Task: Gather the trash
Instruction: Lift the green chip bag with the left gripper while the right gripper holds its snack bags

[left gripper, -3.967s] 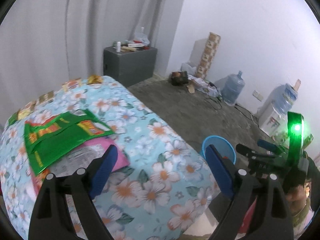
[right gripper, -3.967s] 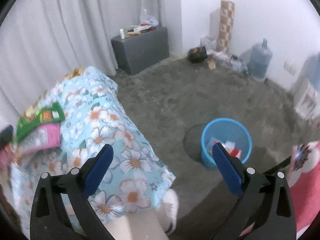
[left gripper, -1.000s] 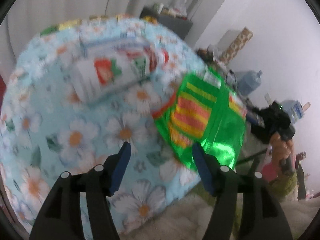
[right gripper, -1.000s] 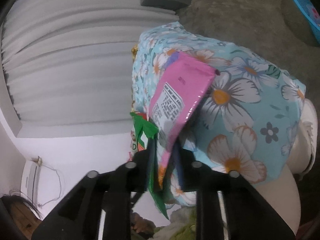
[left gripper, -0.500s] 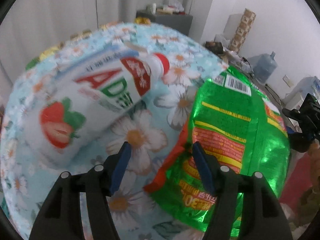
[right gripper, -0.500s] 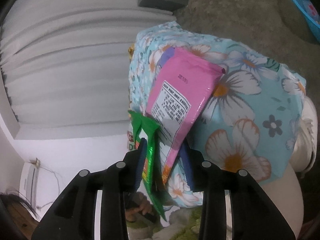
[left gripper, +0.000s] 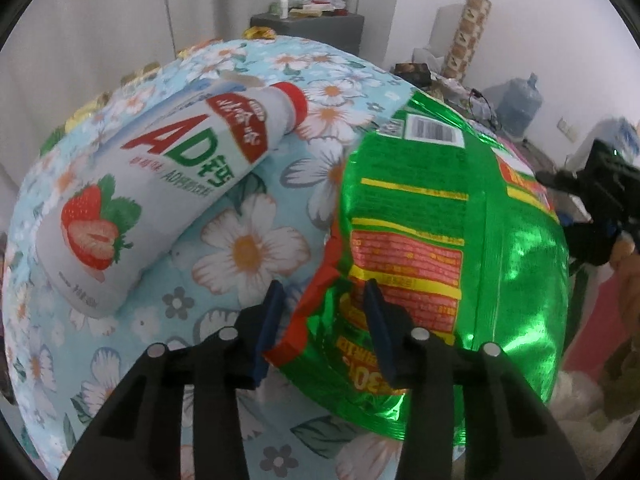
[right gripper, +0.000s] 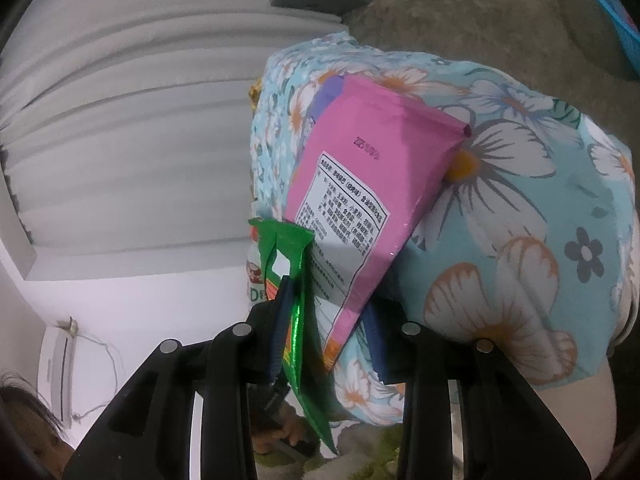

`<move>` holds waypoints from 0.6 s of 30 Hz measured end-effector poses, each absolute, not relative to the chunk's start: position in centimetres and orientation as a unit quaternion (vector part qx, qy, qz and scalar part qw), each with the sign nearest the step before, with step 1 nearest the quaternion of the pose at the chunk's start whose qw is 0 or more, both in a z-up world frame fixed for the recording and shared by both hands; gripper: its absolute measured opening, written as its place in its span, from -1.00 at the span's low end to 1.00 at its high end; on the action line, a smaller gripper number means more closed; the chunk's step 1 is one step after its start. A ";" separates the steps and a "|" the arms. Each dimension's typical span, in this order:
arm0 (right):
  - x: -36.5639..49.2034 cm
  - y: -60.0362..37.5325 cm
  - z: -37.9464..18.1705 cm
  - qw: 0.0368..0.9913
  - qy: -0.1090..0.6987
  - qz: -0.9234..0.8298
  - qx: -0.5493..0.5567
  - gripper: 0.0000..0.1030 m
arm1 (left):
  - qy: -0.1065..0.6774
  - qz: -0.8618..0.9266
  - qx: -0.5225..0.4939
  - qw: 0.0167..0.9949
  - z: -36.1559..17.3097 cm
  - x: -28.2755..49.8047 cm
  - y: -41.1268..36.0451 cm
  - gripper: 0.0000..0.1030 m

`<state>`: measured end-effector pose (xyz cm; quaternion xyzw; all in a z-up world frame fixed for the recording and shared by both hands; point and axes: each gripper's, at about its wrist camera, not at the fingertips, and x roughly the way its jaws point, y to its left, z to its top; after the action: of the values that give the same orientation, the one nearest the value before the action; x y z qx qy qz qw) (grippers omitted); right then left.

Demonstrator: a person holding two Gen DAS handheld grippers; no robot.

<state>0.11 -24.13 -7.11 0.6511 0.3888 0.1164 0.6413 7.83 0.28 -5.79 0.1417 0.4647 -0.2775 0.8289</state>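
A: What's biggest here?
B: The round table under a light-blue cloth with white flowers. On it lies a shiny green foil snack bag, then a flat pink foil packet, then a white strawberry-print drink bottle with a red cap.
A: And the grippers?
B: The left gripper has just been closing; the green bag's torn red-edged corner sits between its blue fingers, pads not clearly pressing. The right gripper straddles both wrappers' edges; whether it is pinching them I cannot tell.

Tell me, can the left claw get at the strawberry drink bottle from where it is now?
Probably not directly. The left claw straddles the corner of the green snack bag; the bottle lies uncovered on the floral cloth beside it.
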 end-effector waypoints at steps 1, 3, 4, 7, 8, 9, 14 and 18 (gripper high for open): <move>-0.1 -24.2 -7.2 0.641 0.388 0.116 0.652 -0.39 | 0.460 -0.277 0.146 0.831 -5.8 7.7 0.2 -0.25; -0.5 -24.5 -7.3 0.640 0.387 0.116 0.653 -0.40 | 0.449 -0.273 0.157 0.836 -5.9 7.4 0.0 -0.34; -0.6 -24.6 -7.4 0.640 0.386 0.116 0.654 -0.40 | 0.437 -0.271 0.173 0.840 -6.0 7.0 -0.2 -0.36; -0.9 -24.7 -7.6 0.638 0.384 0.115 0.657 -0.42 | 0.414 -0.271 0.202 0.845 -5.9 6.1 -0.9 -0.52; -1.0 -24.8 -7.6 0.638 0.383 0.113 0.658 -0.43 | 0.407 -0.271 0.210 0.846 -6.0 6.0 -1.0 -0.57; -1.1 -24.8 -7.6 0.638 0.383 0.112 0.659 -0.44 | 0.397 -0.271 0.222 0.849 -6.0 5.6 -1.2 -0.59; -1.8 -25.0 -8.1 0.631 0.376 0.107 0.670 -0.50 | 0.358 -0.265 0.267 0.854 -6.4 4.5 -2.0 -0.68; -2.6 -25.3 -8.9 0.617 0.362 0.105 0.691 -0.56 | 0.349 -0.265 0.274 0.856 -6.4 4.1 -2.1 -0.72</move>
<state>-2.56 -25.30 -8.91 0.6913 0.3617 0.1045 0.6167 4.12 -2.10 -6.38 0.2742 0.3494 -0.2652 0.8558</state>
